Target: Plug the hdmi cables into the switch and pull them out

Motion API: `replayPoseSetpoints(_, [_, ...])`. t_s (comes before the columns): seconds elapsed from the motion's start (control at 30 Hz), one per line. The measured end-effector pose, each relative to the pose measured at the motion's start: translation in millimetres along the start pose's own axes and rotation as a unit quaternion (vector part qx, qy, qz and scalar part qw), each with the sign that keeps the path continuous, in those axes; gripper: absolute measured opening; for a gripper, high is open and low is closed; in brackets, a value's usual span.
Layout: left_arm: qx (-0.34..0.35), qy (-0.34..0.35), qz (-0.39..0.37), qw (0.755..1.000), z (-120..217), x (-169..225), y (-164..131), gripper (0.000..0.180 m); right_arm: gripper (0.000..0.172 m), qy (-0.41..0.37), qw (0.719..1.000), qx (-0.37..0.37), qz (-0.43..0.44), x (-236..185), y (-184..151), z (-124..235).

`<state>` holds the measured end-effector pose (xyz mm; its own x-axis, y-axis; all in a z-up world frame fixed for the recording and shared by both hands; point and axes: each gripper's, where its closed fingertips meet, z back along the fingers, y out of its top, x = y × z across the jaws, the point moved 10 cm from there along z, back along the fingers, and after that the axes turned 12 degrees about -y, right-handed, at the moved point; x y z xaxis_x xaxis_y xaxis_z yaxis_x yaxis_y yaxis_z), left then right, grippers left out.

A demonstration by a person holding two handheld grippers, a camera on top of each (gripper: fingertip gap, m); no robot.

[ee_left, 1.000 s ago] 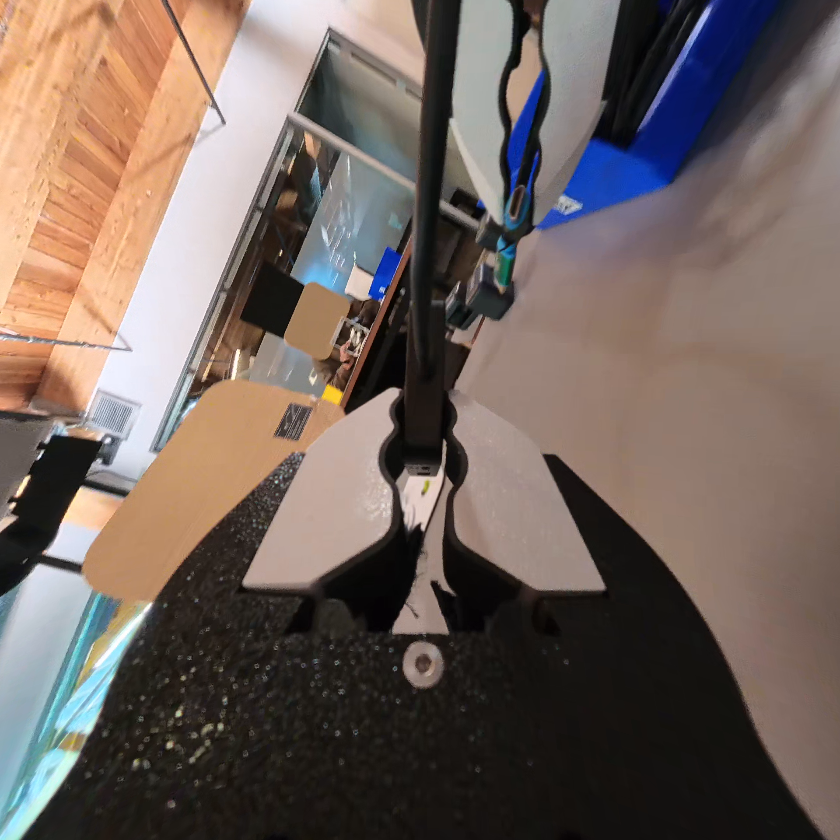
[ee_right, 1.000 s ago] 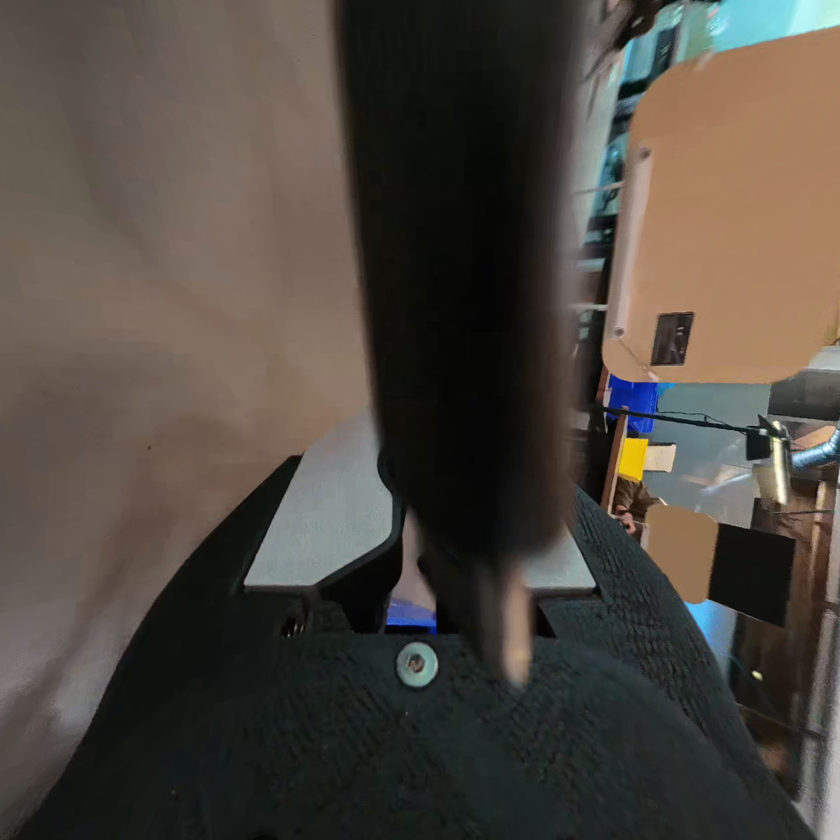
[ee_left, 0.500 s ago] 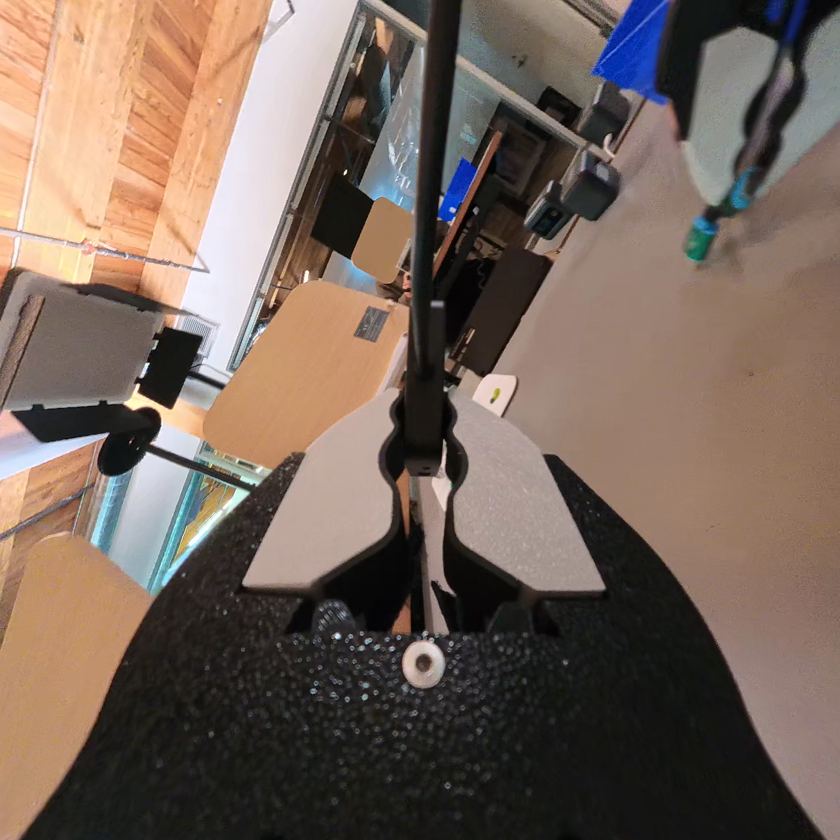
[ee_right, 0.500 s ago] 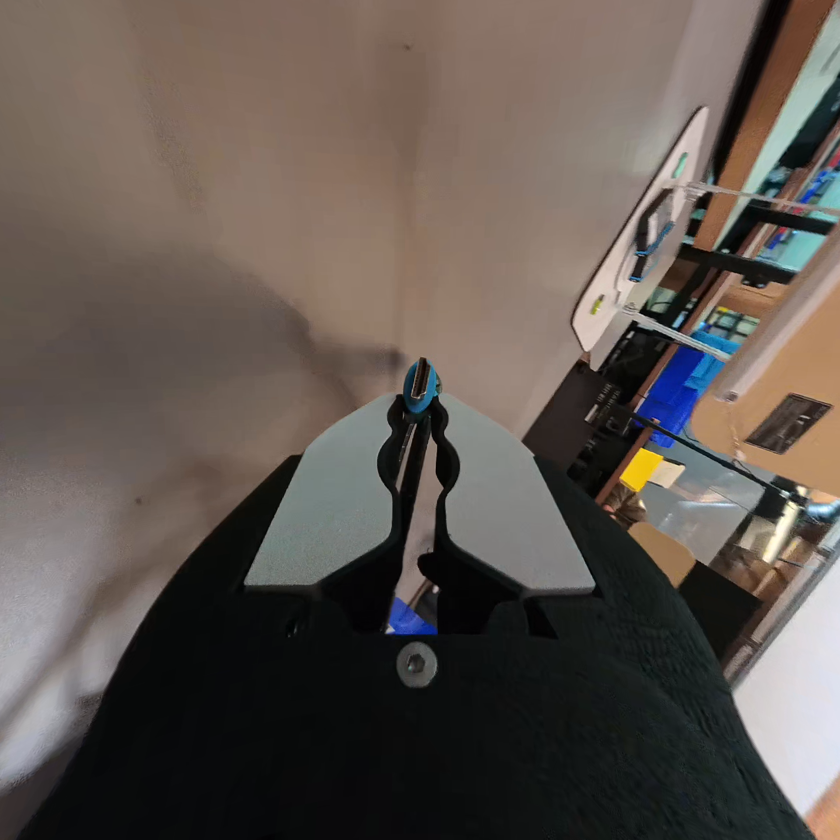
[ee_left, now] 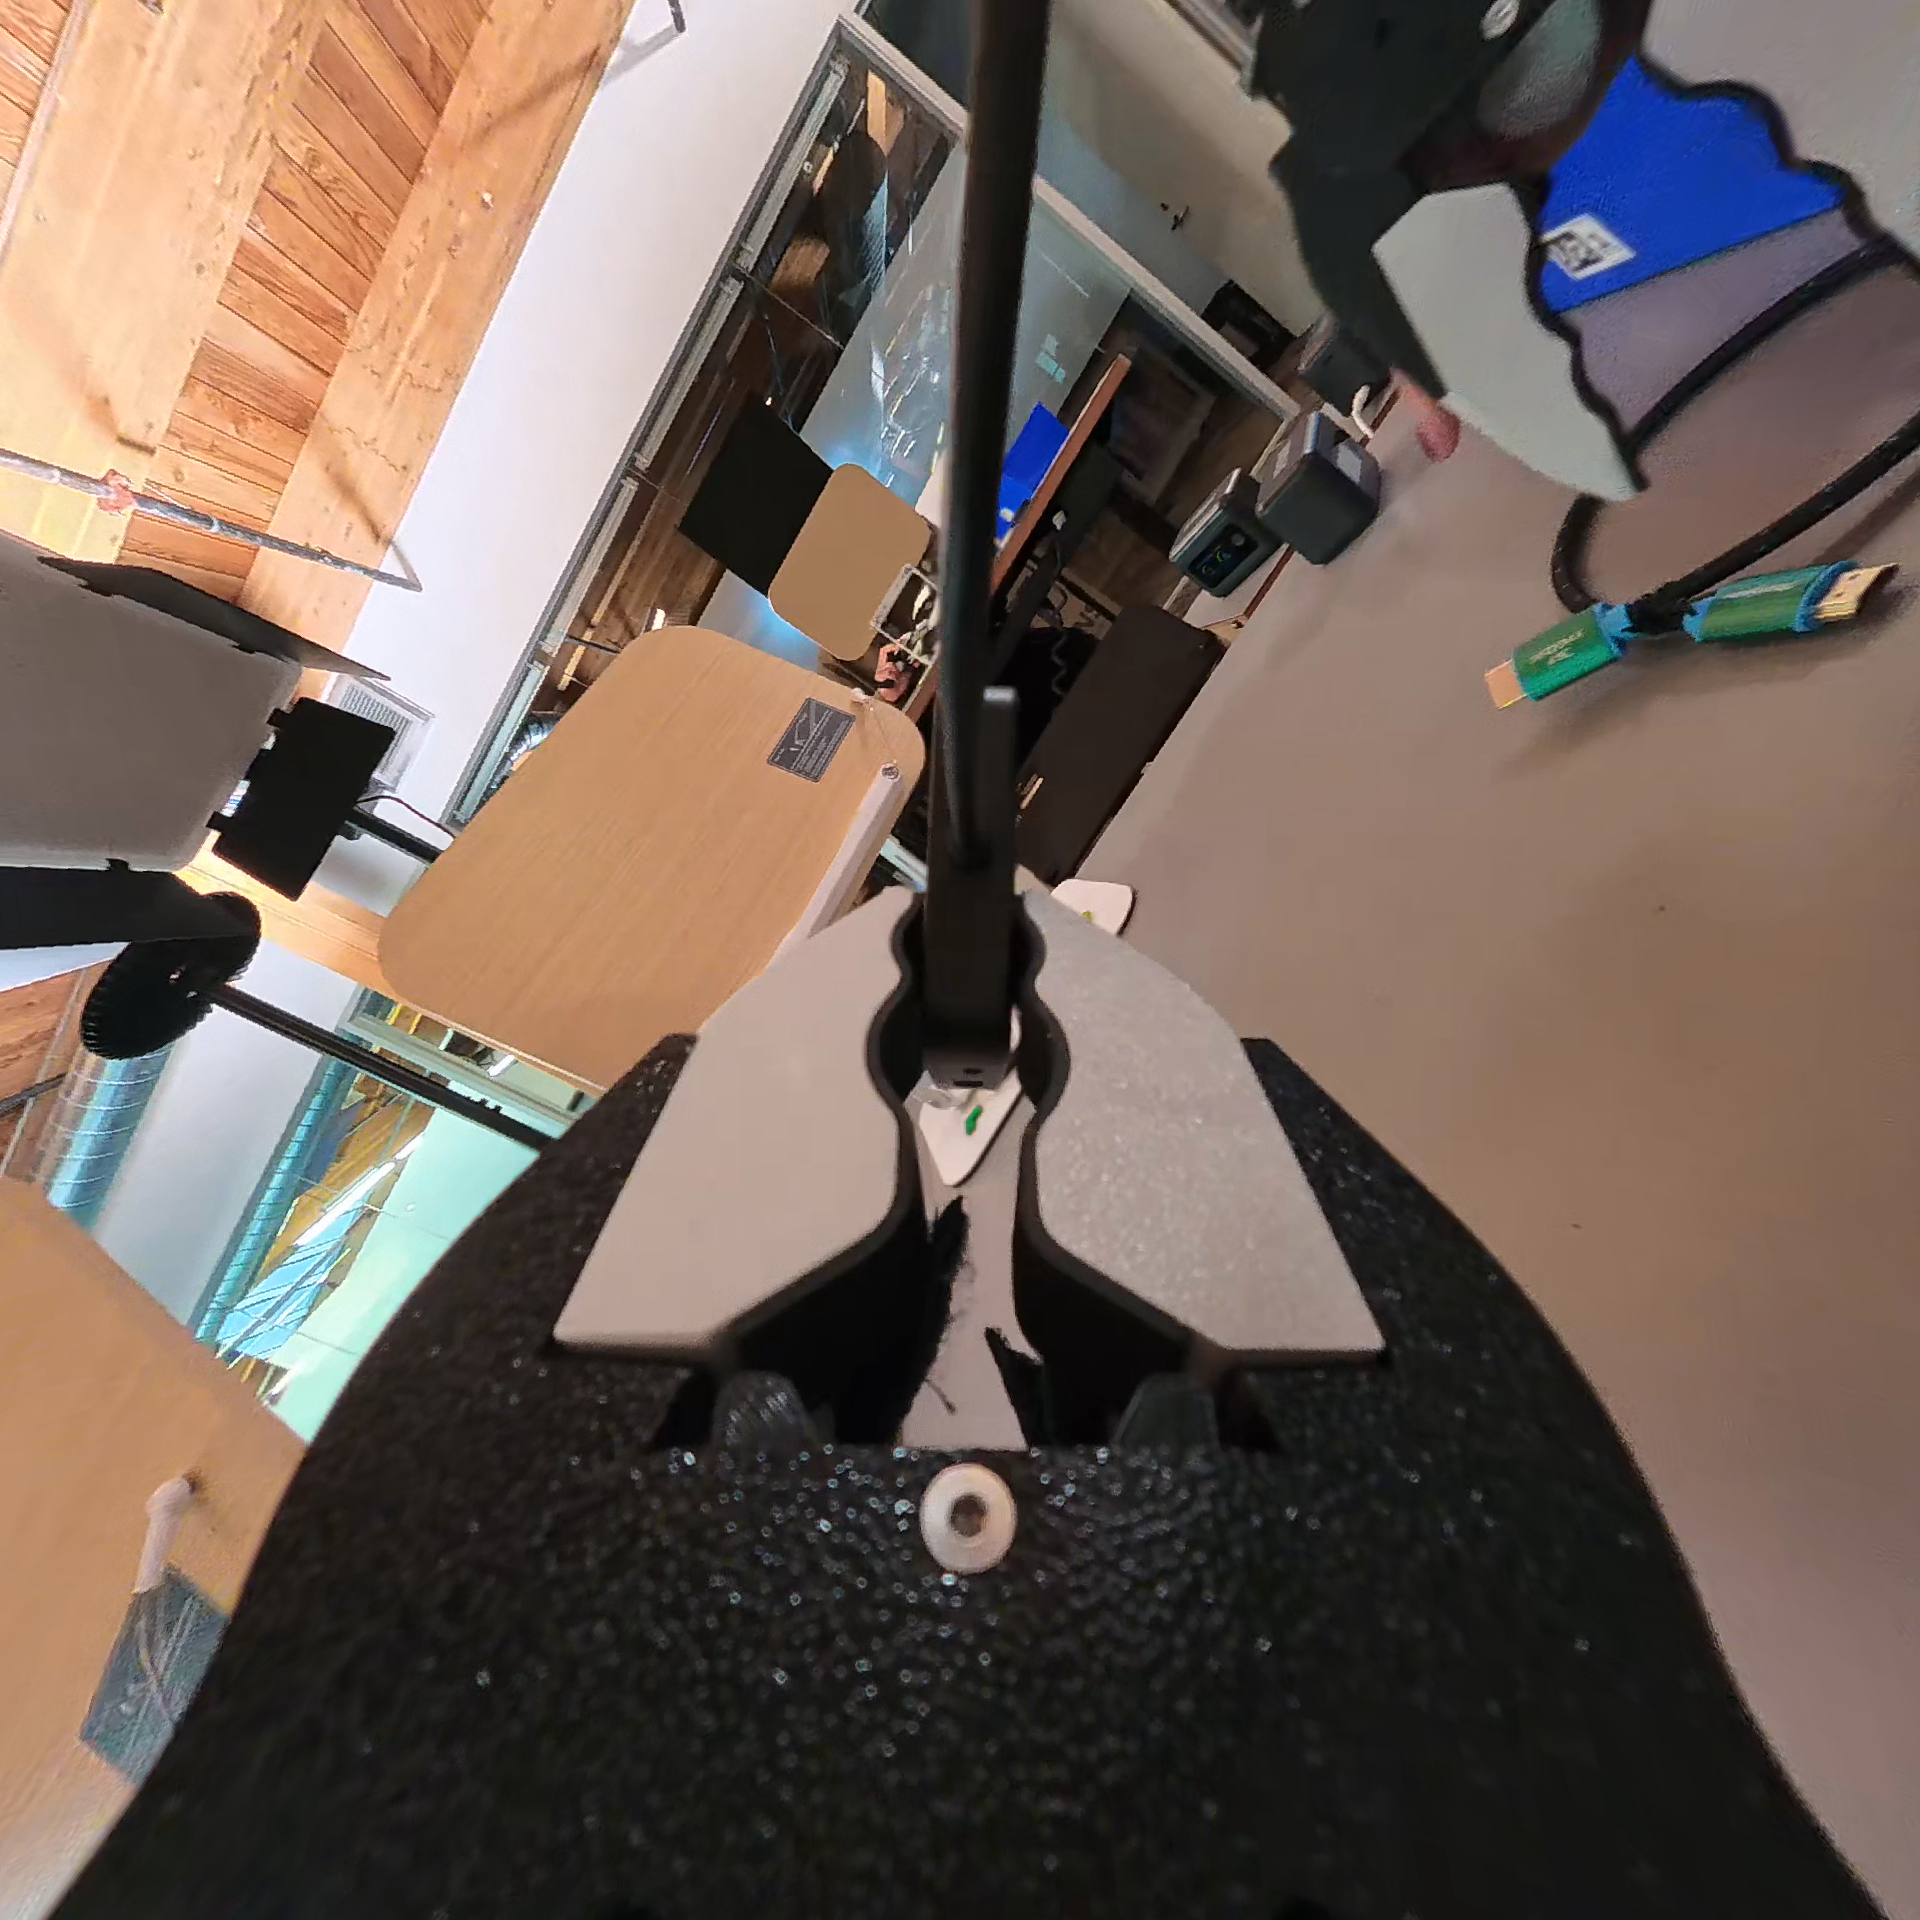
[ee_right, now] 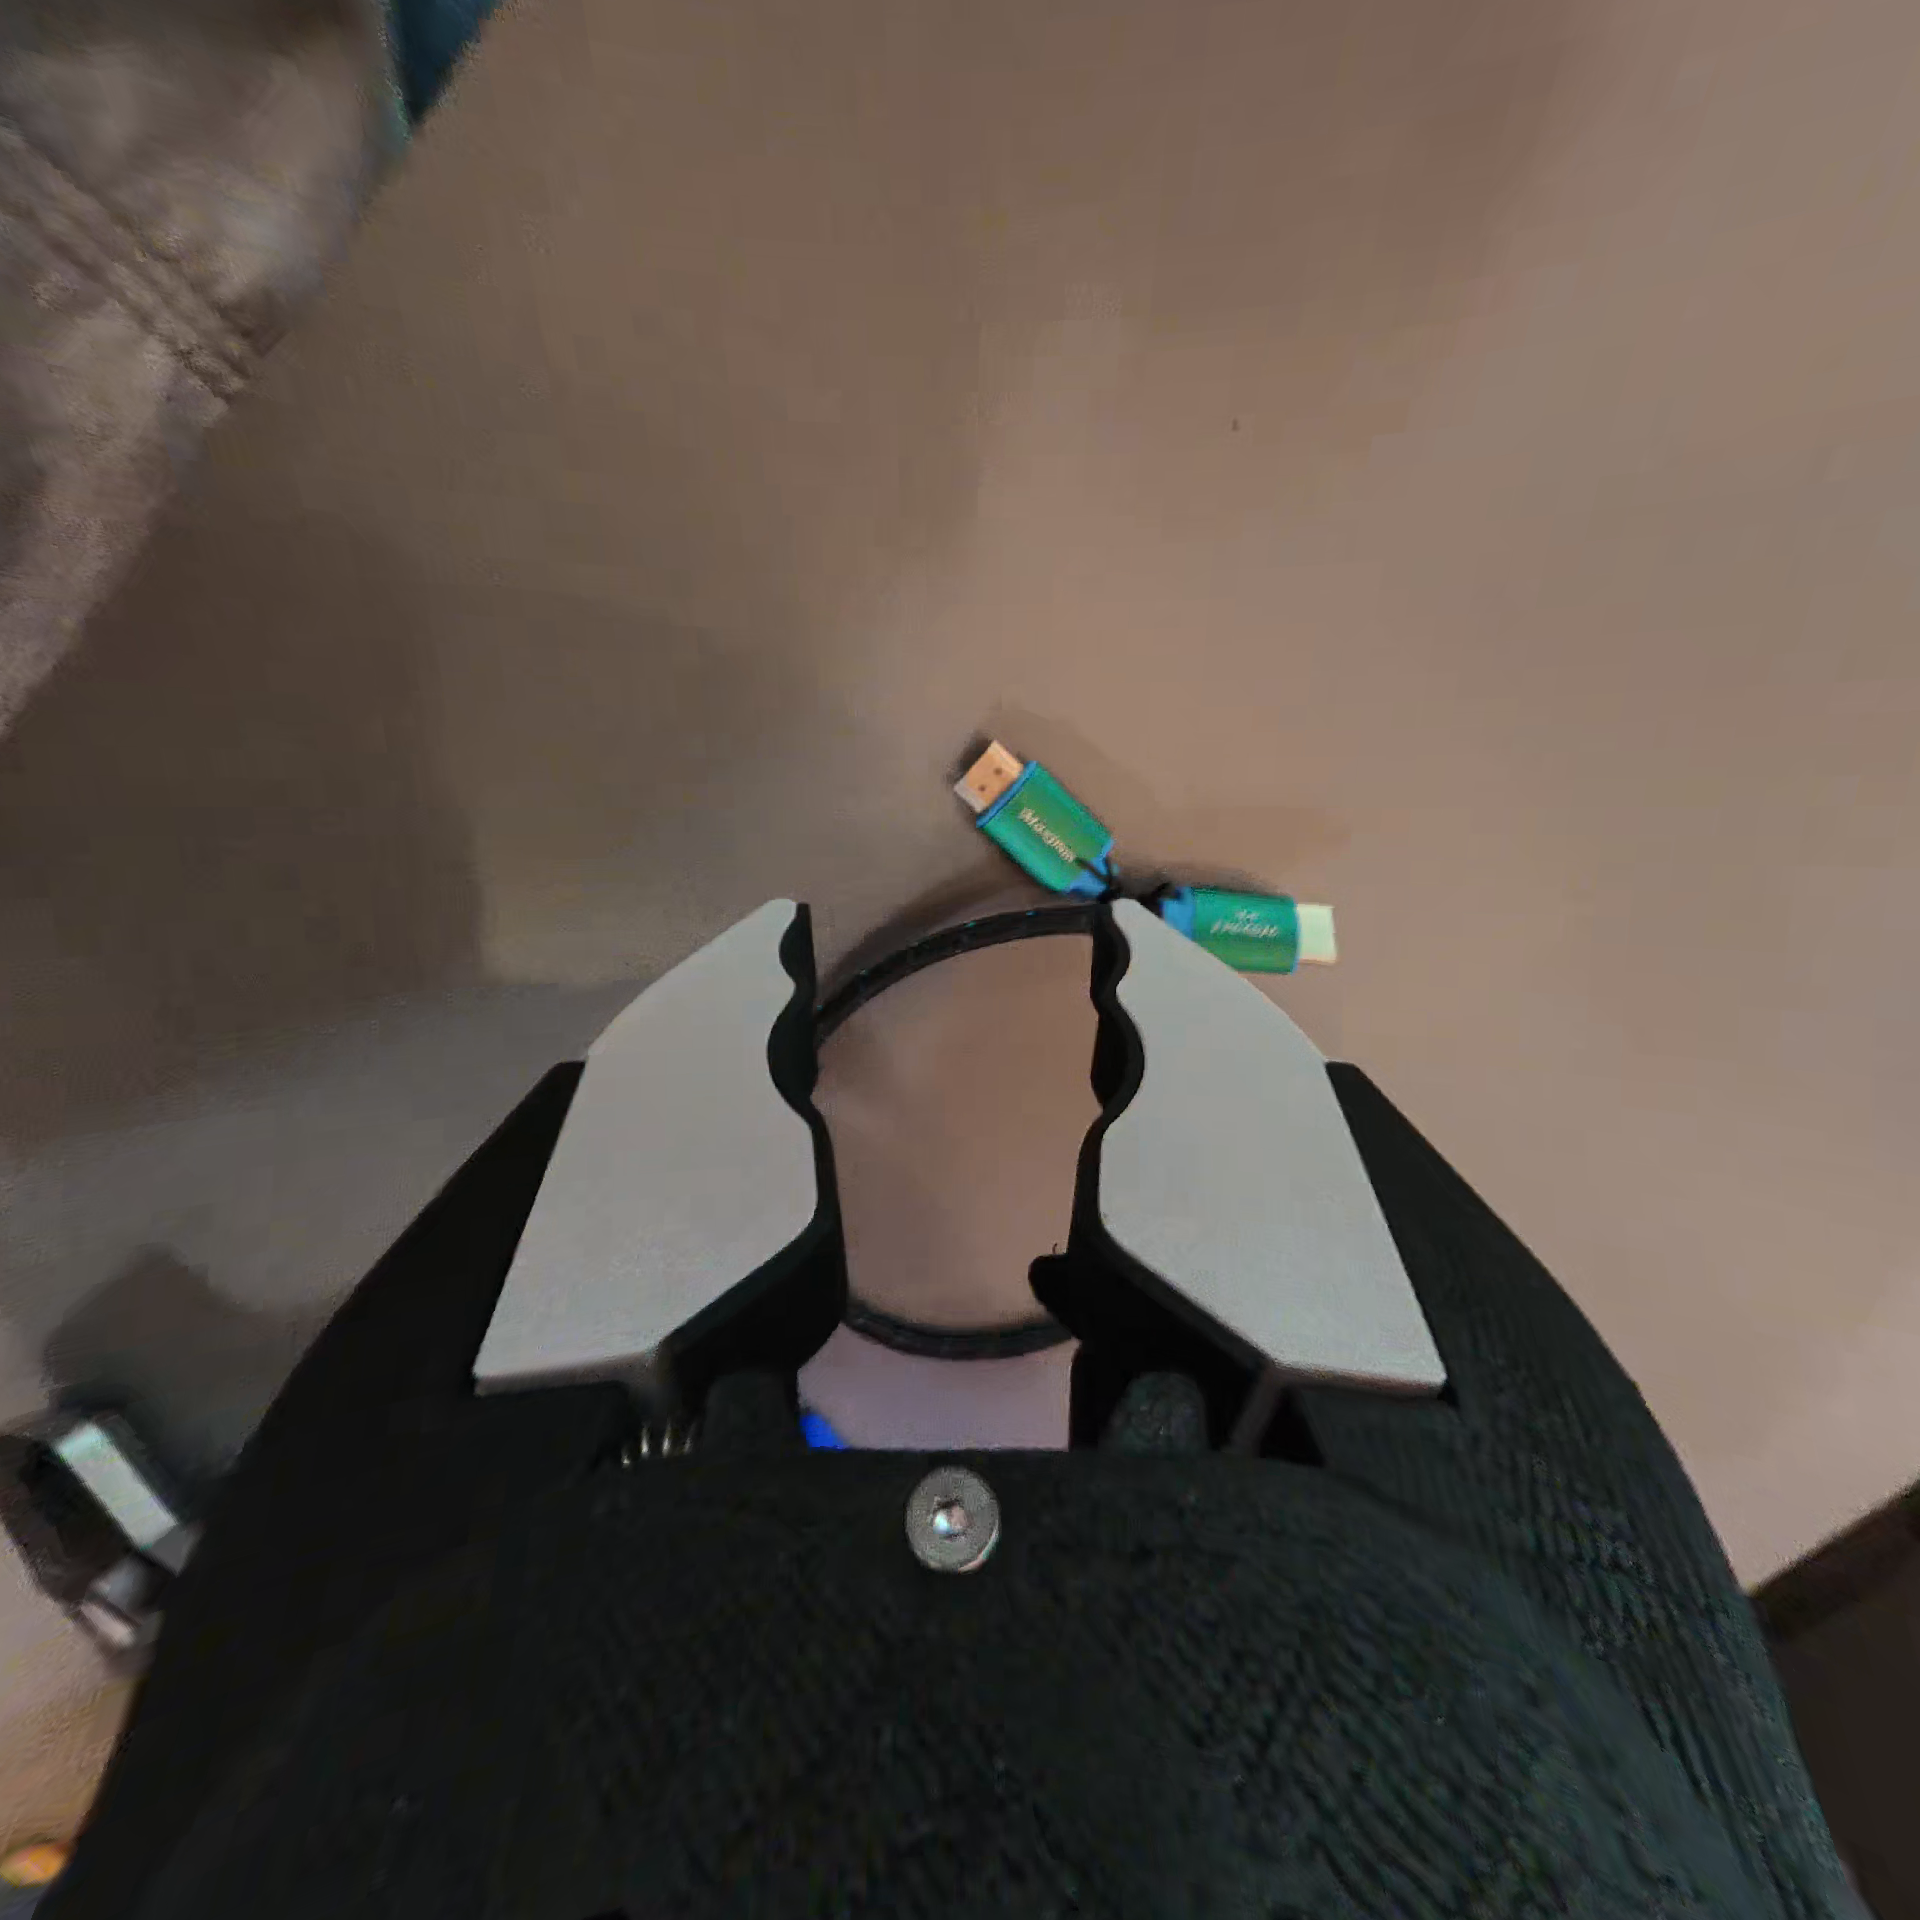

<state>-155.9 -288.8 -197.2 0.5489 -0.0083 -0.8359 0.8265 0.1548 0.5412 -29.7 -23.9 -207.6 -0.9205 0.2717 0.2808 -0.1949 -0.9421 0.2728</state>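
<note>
We see the left hand-held gripper (ee_left: 966, 997) closed almost fully on a flat black connector block (ee_left: 968, 935), both pads pressed against its sides near the fingertips. A thin black cord (ee_left: 982, 312) rises from the block straight up out of the top of the left wrist view. Beneath the fingertips lies a small white card with a green mark (ee_left: 971, 1127); it looks to rest on the grey counter (ee_left: 1455, 1039), though the fingers hide most of it.

The right hand-held gripper (ee_right: 951, 920) stands wide open with nothing in its grasp, hanging over the same counter (ee_right: 1247, 416). A coiled black cable (ee_right: 935, 940) lies flat on the counter under it, the loop showing through the gap between the two fingers without either pad pressing on it. The cable's two green plugs with gold tips, one (ee_right: 1029, 821) and the other (ee_right: 1247, 928), lie just beyond the right fingertip, their blue collars nearly meeting where the loop is tied.

In the left wrist view the same cable (ee_left: 1683, 566) with its green plugs (ee_left: 1558, 655) lies well off to the right, below the right hand-held gripper's grey finger (ee_left: 1475, 312). Behind it stands a blue bin (ee_left: 1662, 187), and near the counter's far edge two small dark devices (ee_left: 1278, 509).
</note>
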Motion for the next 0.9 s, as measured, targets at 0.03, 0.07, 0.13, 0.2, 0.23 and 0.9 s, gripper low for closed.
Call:
replayPoseSetpoints(0.03, [0.001, -0.003, 0.001, 1.000, -1, 1, 0, 0.013, 0.050, 0.018, 1.000, 0.017, 0.016, 4, 0, -2])
replayPoseSetpoints(0.07, [0.000, -0.007, 0.002, 1.000, -2, 2, -1, 0.013, 0.049, 0.034, 0.999, 0.026, 0.031, 8, 0, -5])
replayPoseSetpoints(0.13, [-0.001, -0.014, 0.002, 1.000, -4, 3, -1, 0.013, 0.049, 0.053, 0.996, 0.028, 0.070, 15, 2, -16])
replayPoseSetpoints(0.2, [-0.004, -0.019, 0.003, 1.000, -5, 5, -2, 0.013, 0.045, 0.066, 0.991, 0.025, 0.116, 19, 5, -27])
replayPoseSetpoints(0.23, [-0.006, -0.020, 0.004, 1.000, -5, 5, -3, 0.013, 0.044, 0.071, 0.988, 0.023, 0.136, 21, 6, -32])
replayPoseSetpoints(0.9, [-0.005, -0.045, 0.027, 0.999, -21, 18, -5, 0.013, 0.021, 0.114, 0.988, 0.002, 0.108, 30, -7, -55])
